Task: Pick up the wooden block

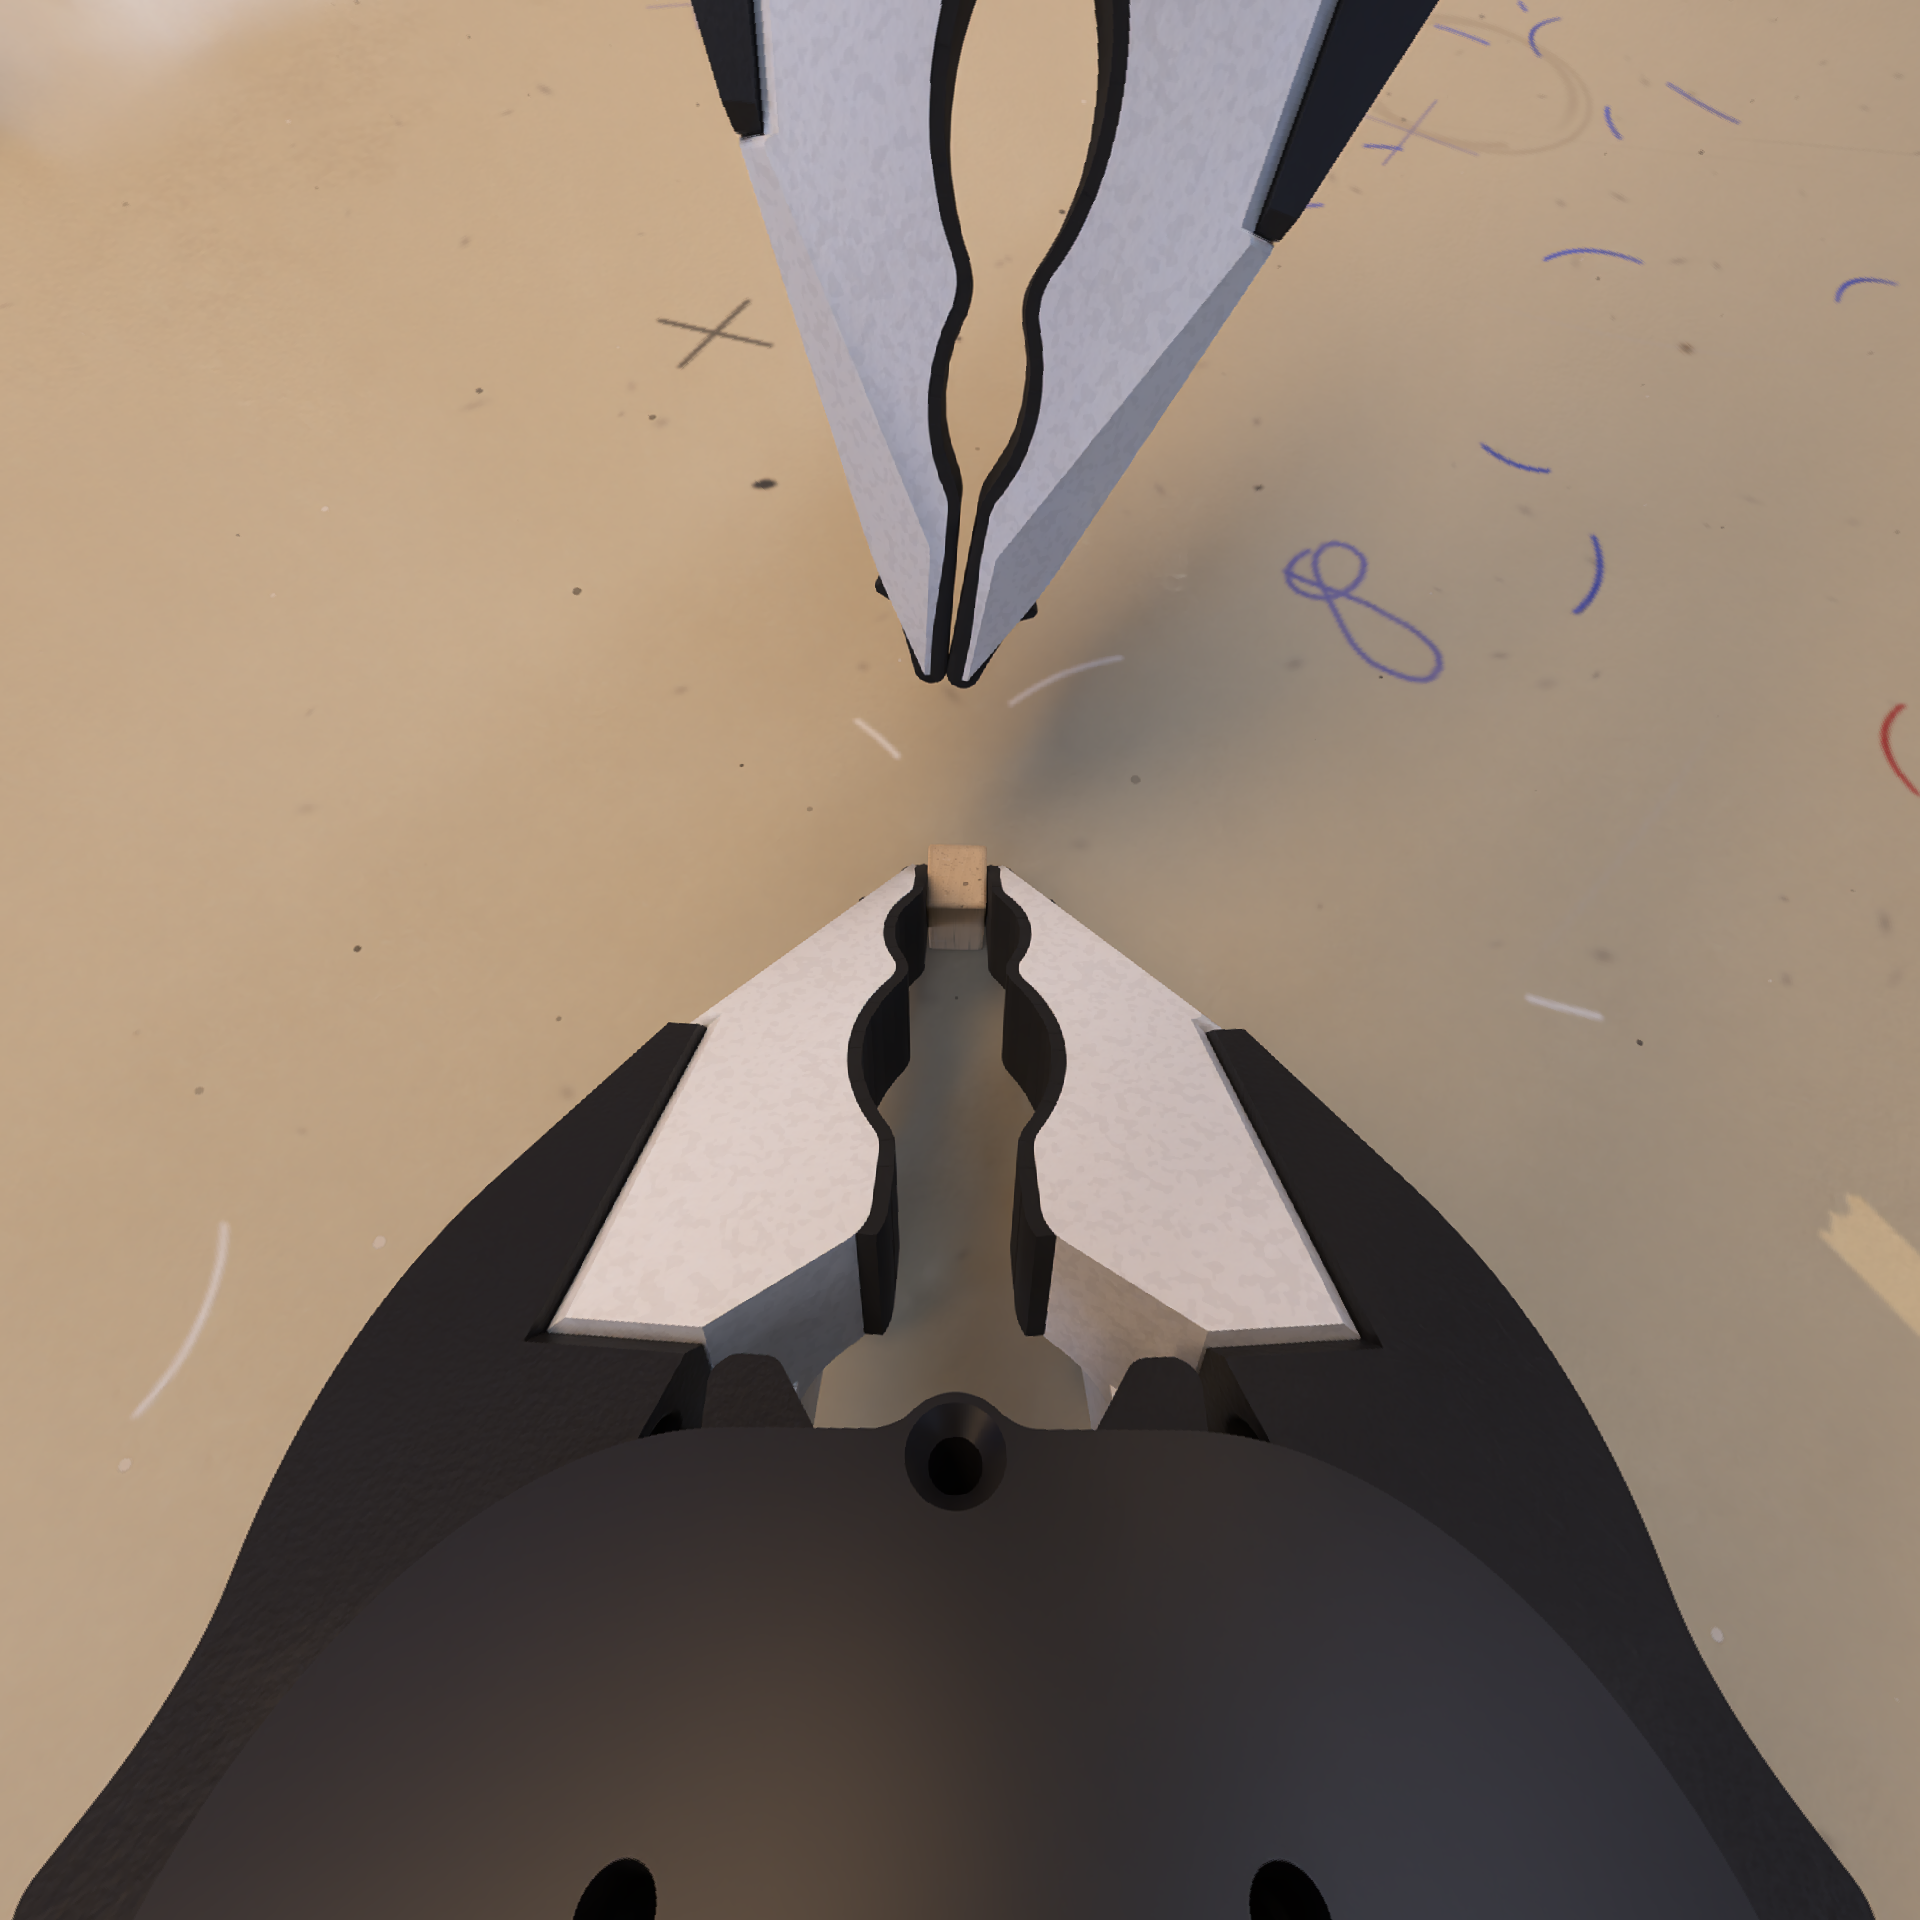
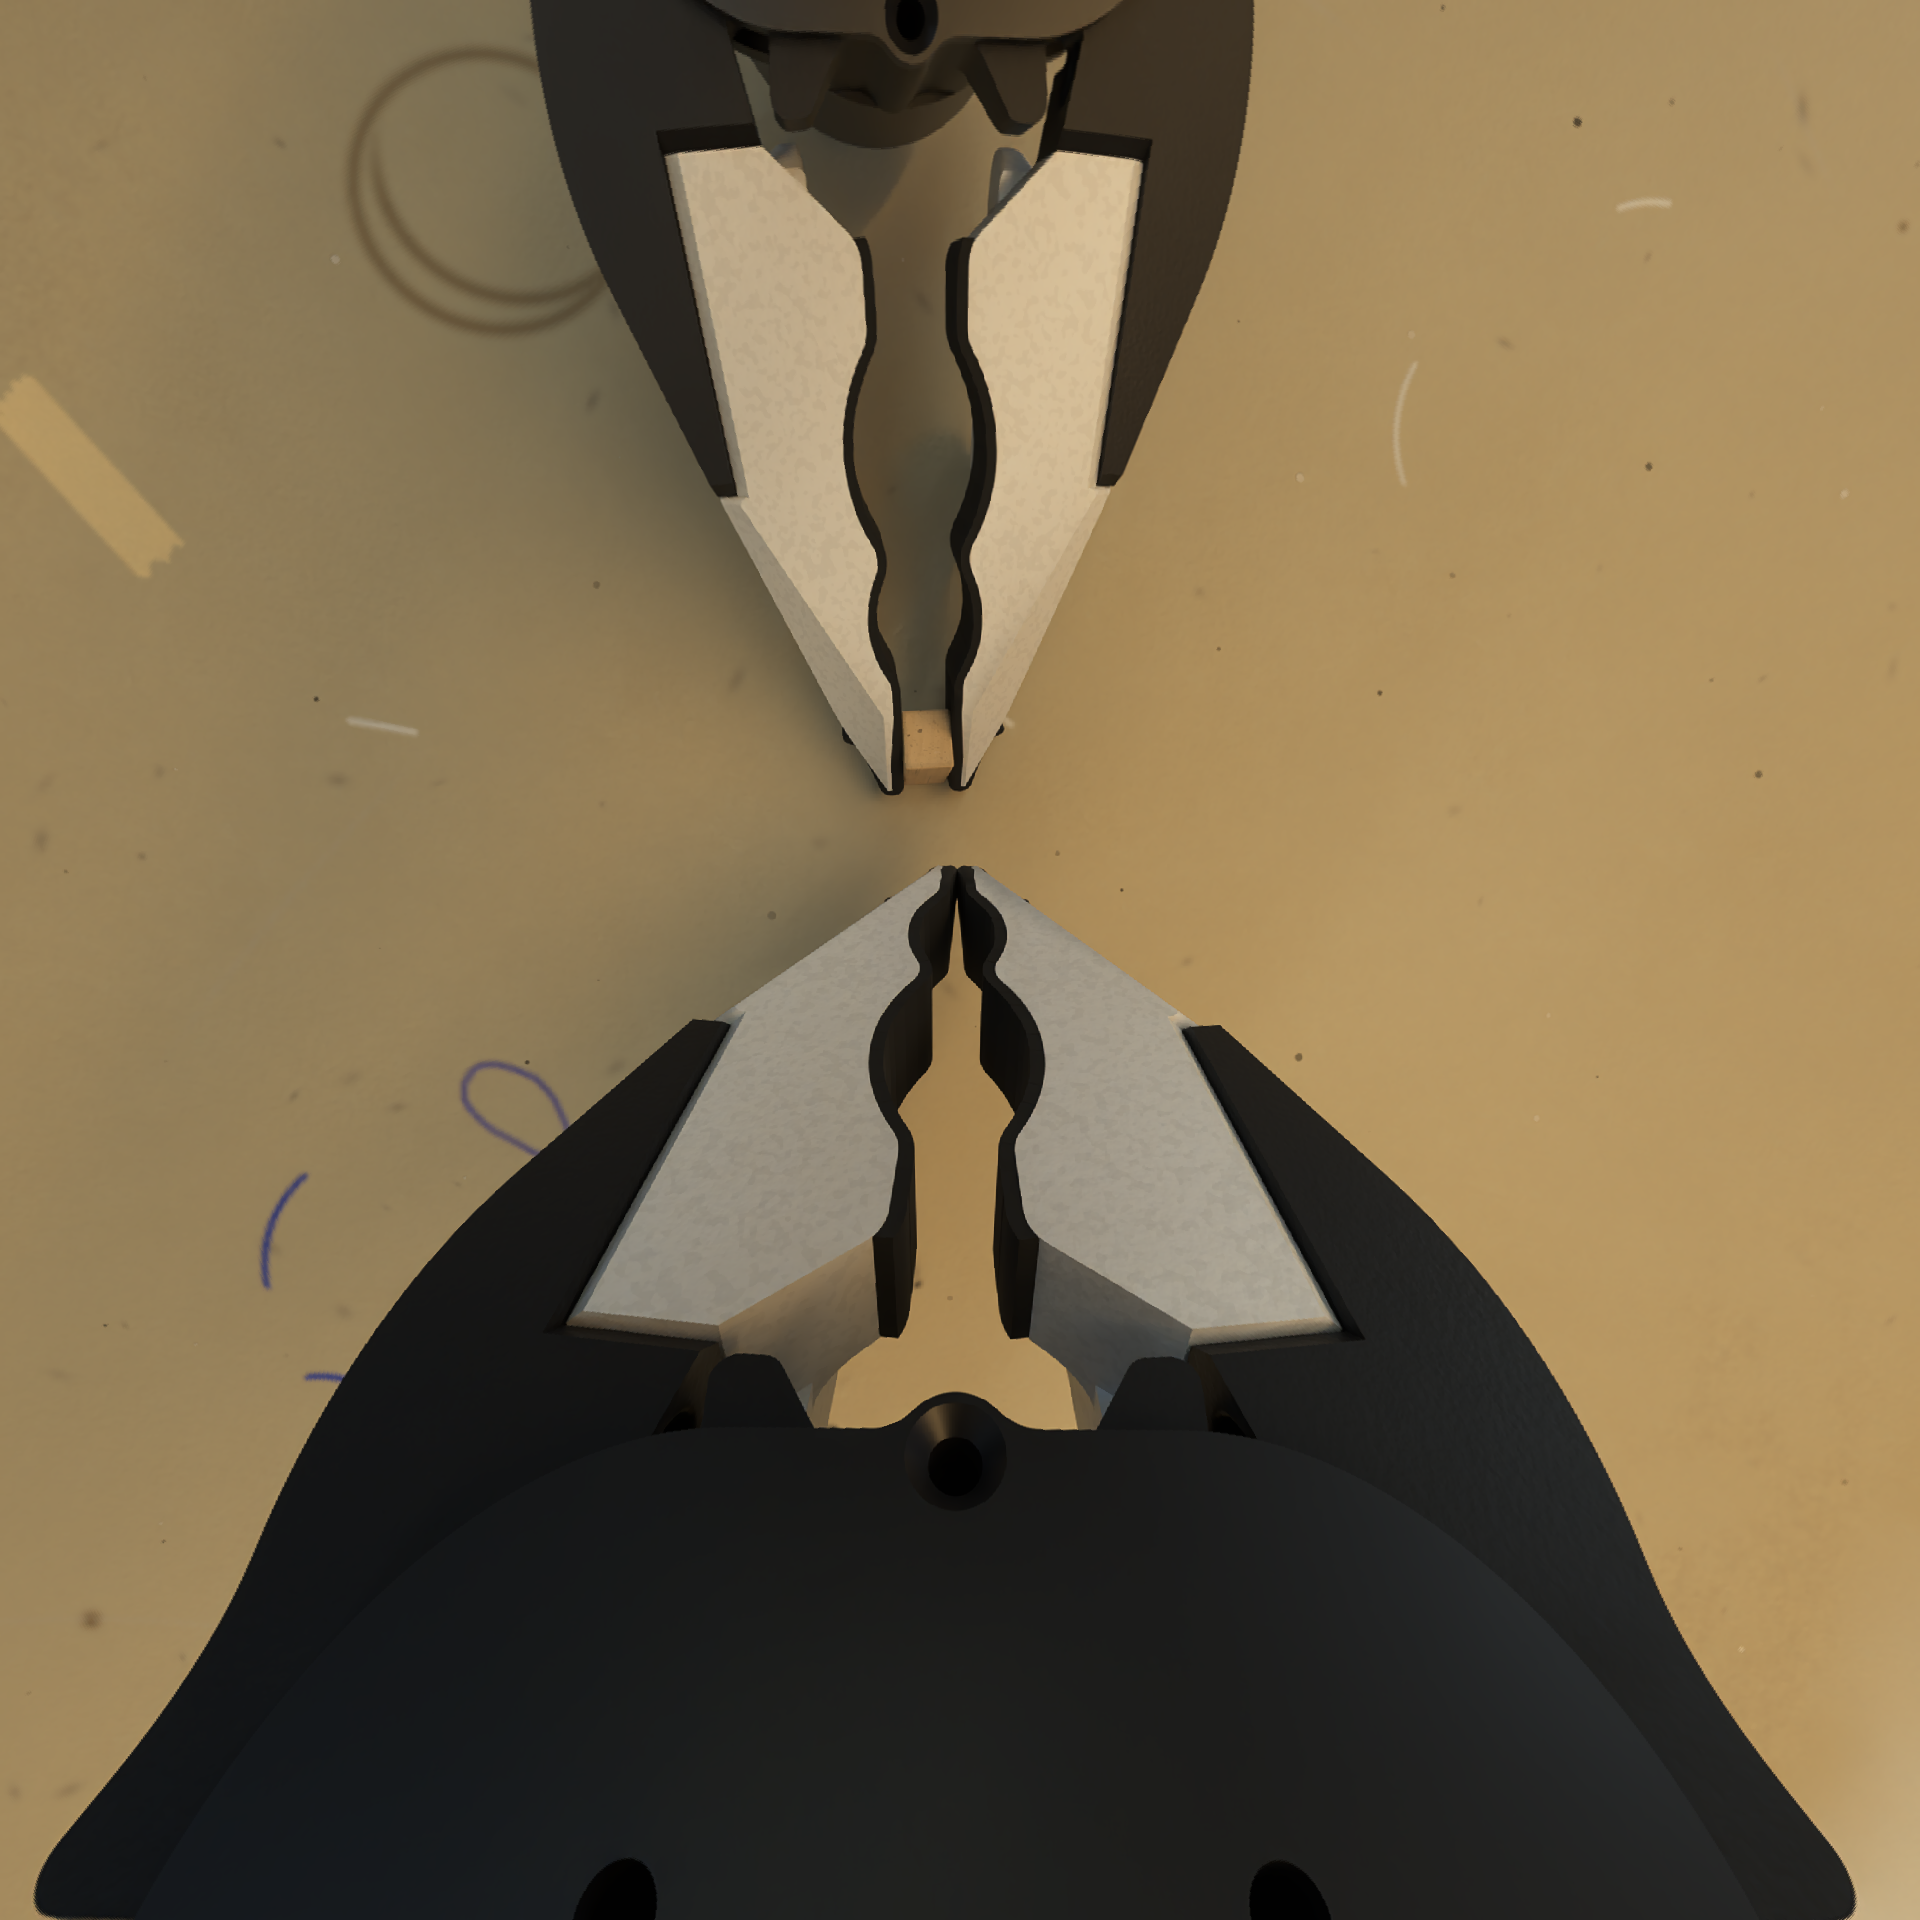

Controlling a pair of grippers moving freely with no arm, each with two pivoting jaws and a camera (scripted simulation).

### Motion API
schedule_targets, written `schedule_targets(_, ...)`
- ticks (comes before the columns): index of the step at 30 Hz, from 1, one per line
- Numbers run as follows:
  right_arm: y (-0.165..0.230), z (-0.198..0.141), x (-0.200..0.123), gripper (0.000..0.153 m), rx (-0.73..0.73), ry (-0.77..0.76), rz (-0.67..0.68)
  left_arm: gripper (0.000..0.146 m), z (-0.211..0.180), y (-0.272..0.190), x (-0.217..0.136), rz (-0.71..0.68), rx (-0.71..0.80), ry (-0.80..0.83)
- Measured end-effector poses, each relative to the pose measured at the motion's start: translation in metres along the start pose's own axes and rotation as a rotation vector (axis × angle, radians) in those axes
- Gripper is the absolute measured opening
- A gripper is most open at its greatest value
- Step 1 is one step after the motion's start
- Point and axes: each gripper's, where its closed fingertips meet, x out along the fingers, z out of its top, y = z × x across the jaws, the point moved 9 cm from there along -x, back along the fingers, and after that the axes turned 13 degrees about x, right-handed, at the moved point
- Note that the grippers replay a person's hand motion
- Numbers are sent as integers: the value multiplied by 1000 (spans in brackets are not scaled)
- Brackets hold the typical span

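Note:
The wooden block (image 1: pixel 956 894) is a small pale cube pinched between the tips of my left gripper (image 1: pixel 956 883), which is shut on it. In the right wrist view the same block (image 2: pixel 925 750) shows between the left gripper's tips (image 2: pixel 925 779), facing me from the far side. My right gripper (image 2: pixel 956 878) is shut and empty, its tips touching each other a short way from the block. In the left wrist view the right gripper (image 1: pixel 948 675) points at me from the top, closed.
The tan tabletop (image 1: pixel 416 727) carries pen scribbles (image 1: pixel 1361 613), a pencil cross (image 1: pixel 717 332), scratches and a strip of tape (image 2: pixel 88 473). A faint ring stain (image 2: pixel 468 197) lies at the far left in the right wrist view.

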Motion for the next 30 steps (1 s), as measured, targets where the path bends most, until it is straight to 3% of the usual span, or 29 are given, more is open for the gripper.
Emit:
schedule_targets(8,7,1,-1,0,-64,-35,-26,10,1,0,0,-18,-10,-5)
schedule_targets(19,9,-2,-1,0,-40,-56,7,10,2,0,0,-43,0,-1)
schedule_targets(30,15,0,-2,0,-135,-43,-24,10,3,-1,0,-55,0,-1)
